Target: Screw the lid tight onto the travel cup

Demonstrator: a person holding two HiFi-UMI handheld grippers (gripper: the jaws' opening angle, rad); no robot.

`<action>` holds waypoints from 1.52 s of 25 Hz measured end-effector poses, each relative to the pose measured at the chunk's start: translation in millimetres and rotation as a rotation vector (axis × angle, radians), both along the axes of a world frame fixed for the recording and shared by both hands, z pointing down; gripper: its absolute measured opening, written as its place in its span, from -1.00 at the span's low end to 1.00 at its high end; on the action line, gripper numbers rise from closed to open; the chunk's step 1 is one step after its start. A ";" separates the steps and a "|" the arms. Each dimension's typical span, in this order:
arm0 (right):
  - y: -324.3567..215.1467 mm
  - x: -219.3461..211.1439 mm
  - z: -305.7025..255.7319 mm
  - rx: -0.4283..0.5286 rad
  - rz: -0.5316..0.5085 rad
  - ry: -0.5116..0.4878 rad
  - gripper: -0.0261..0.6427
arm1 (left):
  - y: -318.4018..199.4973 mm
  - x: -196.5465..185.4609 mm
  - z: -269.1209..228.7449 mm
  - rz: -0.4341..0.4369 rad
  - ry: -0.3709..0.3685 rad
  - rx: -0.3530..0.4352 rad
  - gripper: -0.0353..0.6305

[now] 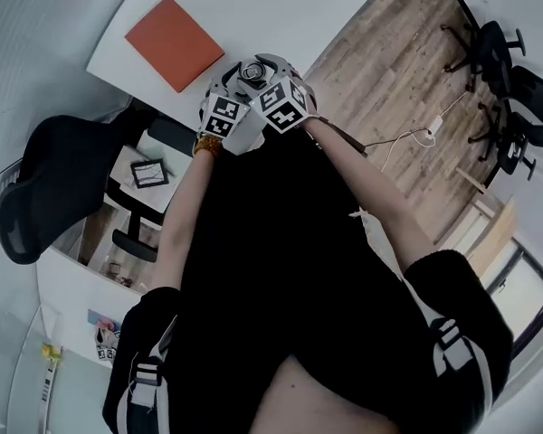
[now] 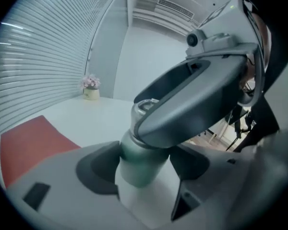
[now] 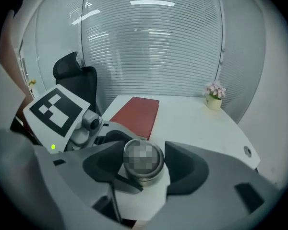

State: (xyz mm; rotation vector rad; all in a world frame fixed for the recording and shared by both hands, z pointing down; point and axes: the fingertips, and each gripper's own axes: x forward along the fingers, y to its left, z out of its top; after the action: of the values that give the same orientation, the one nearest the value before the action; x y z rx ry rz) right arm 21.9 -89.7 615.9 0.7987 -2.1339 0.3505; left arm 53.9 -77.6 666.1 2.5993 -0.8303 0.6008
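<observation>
Above the white tabletop (image 1: 281, 16), the left tool (image 2: 144, 169) clamps the green travel cup (image 2: 140, 157); the right tool (image 3: 143, 166) is clamped on its metal lid (image 3: 143, 157).

Cool, even light comes off the bright blinds (image 3: 149, 56), and I see no hard shadows. Fisheye bends every edge, and the near fingers (image 2: 93, 169) blur softly.

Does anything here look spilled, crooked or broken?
Nothing stands out. The cup is upright, its lid looks level on top, and the white table shows no spill or damage.
</observation>
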 end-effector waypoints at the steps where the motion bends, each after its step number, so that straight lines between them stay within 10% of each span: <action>1: 0.3 -0.9 0.9 -0.002 -0.029 0.002 -0.12 | -0.2 -0.8 0.4 0.010 0.003 -0.001 0.10; 16: 21.4 -18.5 2.9 -0.046 -0.768 0.077 -0.13 | 4.9 -5.6 5.6 0.598 -0.062 -0.042 0.09; 27: 16.1 -8.4 -32.0 -0.018 -0.579 -0.082 -0.09 | 6.6 -27.5 -16.0 0.360 0.029 -0.002 0.13; 38: 8.2 -9.4 -101.7 0.117 -0.390 -0.240 -0.11 | -13.2 -72.7 -132.1 0.128 0.119 0.282 0.13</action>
State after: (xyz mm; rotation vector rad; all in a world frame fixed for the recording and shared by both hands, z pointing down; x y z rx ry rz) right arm 12.5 -81.4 514.2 0.4020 -2.4920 0.1199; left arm -18.8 -90.8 534.0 2.9284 -0.7623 0.3799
